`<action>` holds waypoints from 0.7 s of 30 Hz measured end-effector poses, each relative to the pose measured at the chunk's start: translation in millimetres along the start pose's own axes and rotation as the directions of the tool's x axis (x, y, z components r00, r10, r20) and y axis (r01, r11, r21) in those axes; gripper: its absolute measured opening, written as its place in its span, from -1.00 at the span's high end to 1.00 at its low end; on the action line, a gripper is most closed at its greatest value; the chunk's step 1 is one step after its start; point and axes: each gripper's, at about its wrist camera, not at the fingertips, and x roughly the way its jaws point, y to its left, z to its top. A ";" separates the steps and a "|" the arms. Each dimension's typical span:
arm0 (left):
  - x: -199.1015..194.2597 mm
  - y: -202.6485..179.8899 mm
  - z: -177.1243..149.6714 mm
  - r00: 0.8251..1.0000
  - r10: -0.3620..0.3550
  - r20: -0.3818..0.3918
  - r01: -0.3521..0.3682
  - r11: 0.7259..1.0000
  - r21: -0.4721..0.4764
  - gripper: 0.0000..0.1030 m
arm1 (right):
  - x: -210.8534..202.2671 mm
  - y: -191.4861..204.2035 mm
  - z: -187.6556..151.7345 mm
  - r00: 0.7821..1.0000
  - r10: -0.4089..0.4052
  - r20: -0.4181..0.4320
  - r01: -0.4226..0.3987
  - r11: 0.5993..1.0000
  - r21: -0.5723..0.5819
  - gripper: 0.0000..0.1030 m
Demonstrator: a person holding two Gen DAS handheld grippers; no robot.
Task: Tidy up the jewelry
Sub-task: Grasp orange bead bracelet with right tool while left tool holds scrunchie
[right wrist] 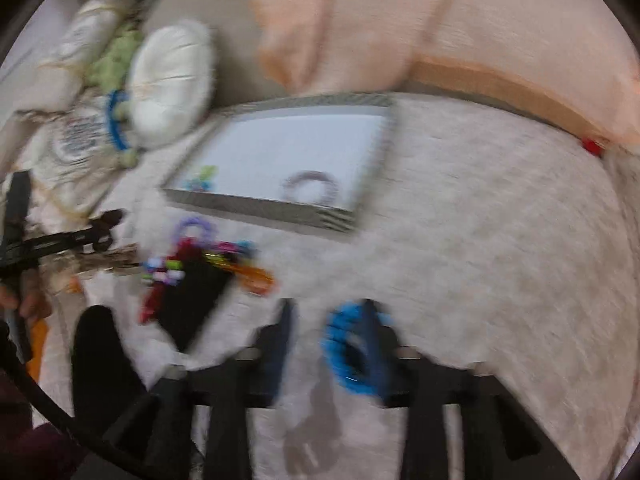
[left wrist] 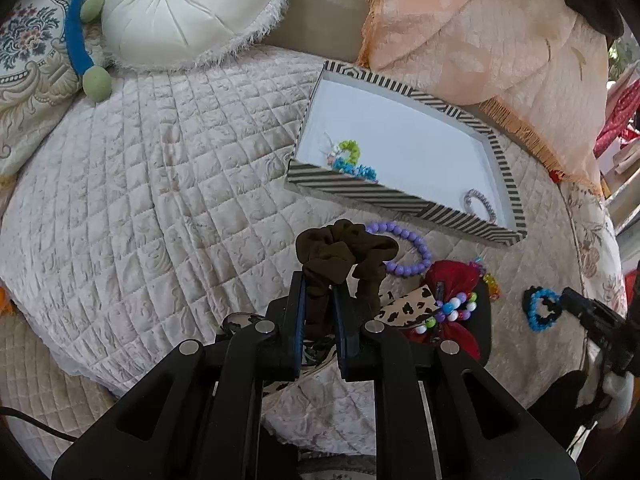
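The left gripper (left wrist: 320, 300) has its jaws clamped on a brown scrunchie (left wrist: 346, 250), which bunches up above the blue pads and is lifted off the quilted bed cover (left wrist: 160, 160).

In the left wrist view a striped tray (left wrist: 360, 190) lies at one o'clock from the scrunchie, on the bed cover. Inside it, a small heap of green and blue bead bracelets (left wrist: 348, 160) sits against the near wall at the left corner, and a silvery coil hair tie (left wrist: 480, 204) lies in the near right corner.

Just beyond the scrunchie at two o'clock lies a purple bead bracelet (left wrist: 404, 246). At three o'clock a red bow (left wrist: 452, 288) with multicoloured beads rests on a black card, partly over a cow-print strip (left wrist: 404, 308). Farther to three o'clock the right gripper (left wrist: 568, 300) meets a blue and black bead bracelet (left wrist: 542, 308).

The right wrist view is heavily blurred. The right gripper's (right wrist: 326, 320) jaws stand apart, and the blue bracelet (right wrist: 348, 352) hangs around the right finger (right wrist: 370, 328) alone; the left finger is clear of it.

A round cream cushion (left wrist: 188, 12) lies at eleven o'clock from the tray, and a peach fringed cloth (left wrist: 480, 40) at twelve.
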 end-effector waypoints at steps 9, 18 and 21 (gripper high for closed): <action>-7.1 -1.8 4.2 1.000 -0.004 0.003 0.004 1.000 0.001 0.78 | 84.9 55.3 13.5 0.995 -0.004 -0.103 -0.018 0.976 -0.216 0.17; -3.0 -5.3 5.3 1.000 -0.003 -0.003 0.003 1.000 -0.001 0.78 | 96.1 40.2 17.5 0.995 0.049 -0.085 -0.061 0.987 -0.148 0.71; -2.9 -5.5 7.3 1.000 -0.008 0.001 0.008 1.000 -0.003 0.78 | 72.8 38.2 20.6 0.996 0.077 -0.047 -0.082 0.989 -0.120 0.84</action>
